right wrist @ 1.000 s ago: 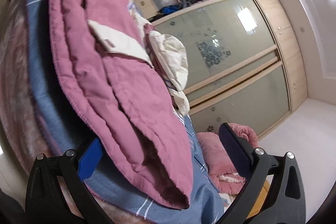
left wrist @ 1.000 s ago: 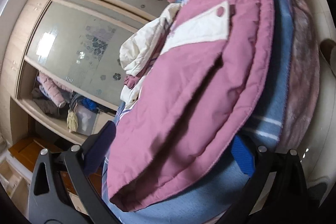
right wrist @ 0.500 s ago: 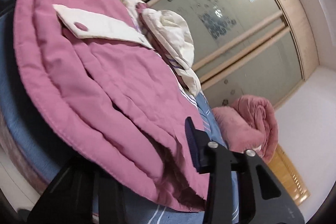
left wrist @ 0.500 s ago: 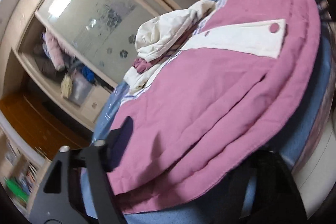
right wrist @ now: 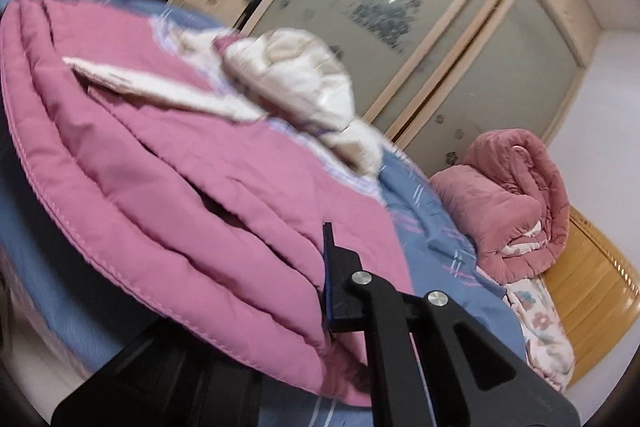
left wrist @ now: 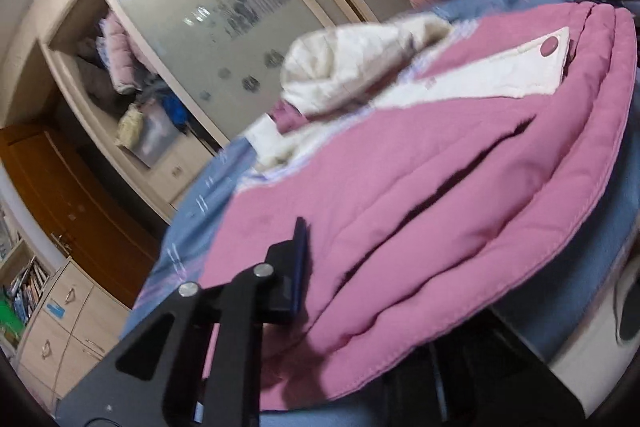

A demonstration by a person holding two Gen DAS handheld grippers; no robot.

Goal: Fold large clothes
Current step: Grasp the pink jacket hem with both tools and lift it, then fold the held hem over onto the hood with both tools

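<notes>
A pink padded jacket (left wrist: 420,187) with a cream hood (left wrist: 344,67) and a cream flap lies folded in layers on the blue sheet (left wrist: 208,195). My left gripper (left wrist: 340,311) has its jaws closing on the jacket's near corner. One blue pad (left wrist: 298,267) presses the edge, while the other finger is hidden under the cloth. In the right wrist view the same jacket (right wrist: 180,167) fills the left half. My right gripper (right wrist: 280,307) is shut on its other near corner, with one finger (right wrist: 332,279) showing and the other hidden beneath the fabric.
A rolled pink quilt (right wrist: 512,203) sits at the head of the bed by a wooden headboard (right wrist: 592,267). Sliding wardrobe doors (left wrist: 224,7) stand behind the bed, with an open shelf of clothes (left wrist: 120,67). Drawers (left wrist: 68,319) stand at the left.
Both grippers went from wide open around the jacket's near corners to closed on them. Both rolled towards level and rose a little, lifting the hem.
</notes>
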